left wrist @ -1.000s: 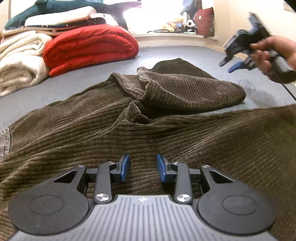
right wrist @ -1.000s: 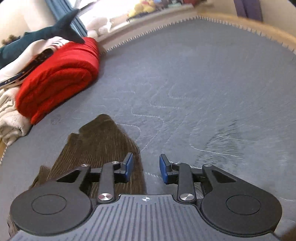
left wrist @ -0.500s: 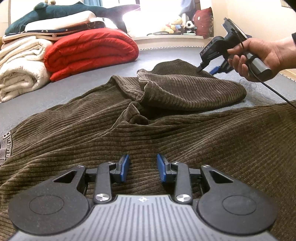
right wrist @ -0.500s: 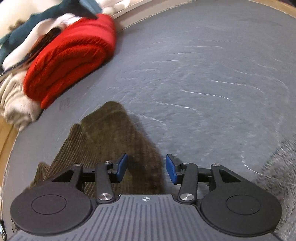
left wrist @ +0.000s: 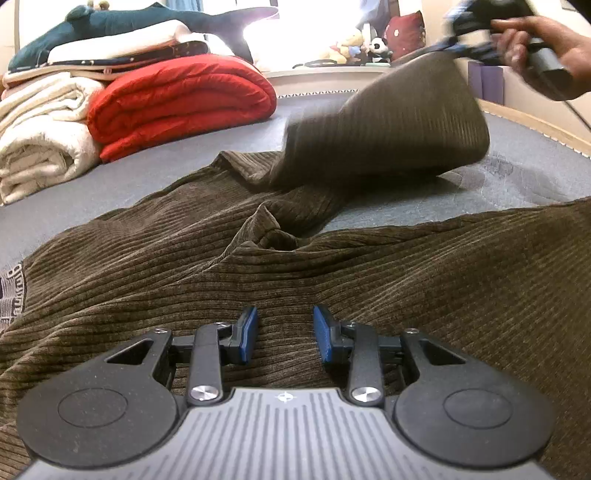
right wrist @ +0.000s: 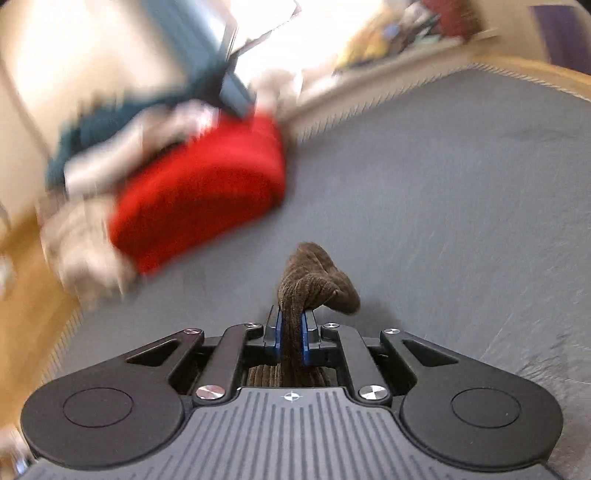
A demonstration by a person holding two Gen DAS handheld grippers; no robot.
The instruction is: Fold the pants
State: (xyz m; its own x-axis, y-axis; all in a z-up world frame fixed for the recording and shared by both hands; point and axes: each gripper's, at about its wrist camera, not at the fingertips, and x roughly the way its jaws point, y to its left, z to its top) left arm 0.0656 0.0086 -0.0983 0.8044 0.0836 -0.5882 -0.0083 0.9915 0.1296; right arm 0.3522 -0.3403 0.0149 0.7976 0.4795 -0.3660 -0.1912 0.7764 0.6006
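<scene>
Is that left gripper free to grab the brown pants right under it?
Probably yes. The left gripper is open just above the pants, with nothing between; the right gripper holds a far leg.

Two low, close fisheye views along gripper fingers, both facing the red quilt [left wrist: 177, 103] and grey mattress [right wrist: 424, 192].

Brown corduroy pants [left wrist: 369, 280]: one pair, with two legs visible.
Black two-finger grippers with blue pads: two, the left gripper [left wrist: 283, 334] and the right gripper [right wrist: 291, 338].
Hands: one, the right hand [left wrist: 543, 40].
Red folded quilts [left wrist: 177, 99]: one.
Cream folded blankets [left wrist: 40, 147]: at least two stacked rolls; the exact number cannot be told.
Dark teal plush sharks [left wrist: 140, 22]: one.
Small plush toys on the windowsill [left wrist: 354, 46]: several, too small to count.
Dark red dotted cushions [left wrist: 404, 33]: one.
Grey mattresses [left wrist: 517, 177]: one.
</scene>
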